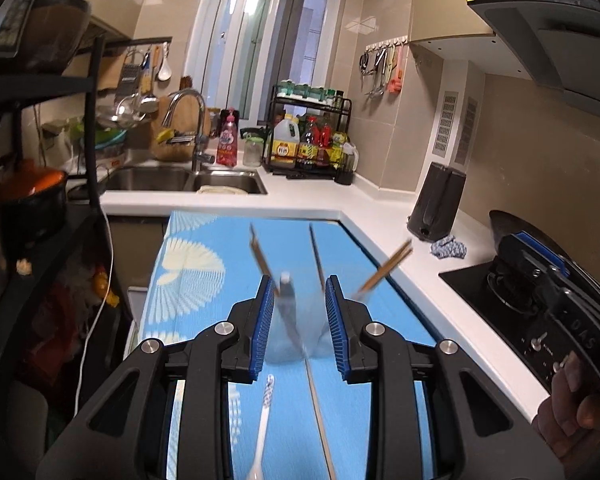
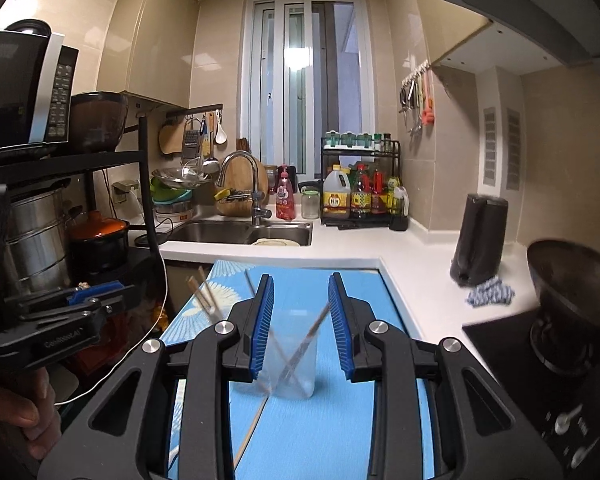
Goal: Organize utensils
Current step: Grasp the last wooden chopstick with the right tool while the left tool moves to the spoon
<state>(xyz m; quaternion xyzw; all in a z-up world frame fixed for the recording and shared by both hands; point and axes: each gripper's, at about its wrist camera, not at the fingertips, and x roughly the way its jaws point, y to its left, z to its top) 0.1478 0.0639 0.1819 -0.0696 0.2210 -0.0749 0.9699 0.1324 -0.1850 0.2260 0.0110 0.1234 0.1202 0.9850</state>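
on the left, the left gripper [image 1: 300, 320] hangs with its blue pads spread and nothing pinched. just ahead on the blue mat [image 1: 204, 264] stands the clear cup [image 1: 296, 332], blurred, with chopsticks [image 1: 384, 270] leaning in it; a white spoon [image 1: 262, 416] lies nearer. the right gripper [image 2: 300, 320] is spread too, empty.

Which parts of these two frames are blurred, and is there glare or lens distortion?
Left wrist view: the cup and chopsticks smear with motion, the sink stays fairly sharp. Right wrist view: the cup and rag are smeared, the window is blown out. Both views: fisheye bends walls and darkens corners.
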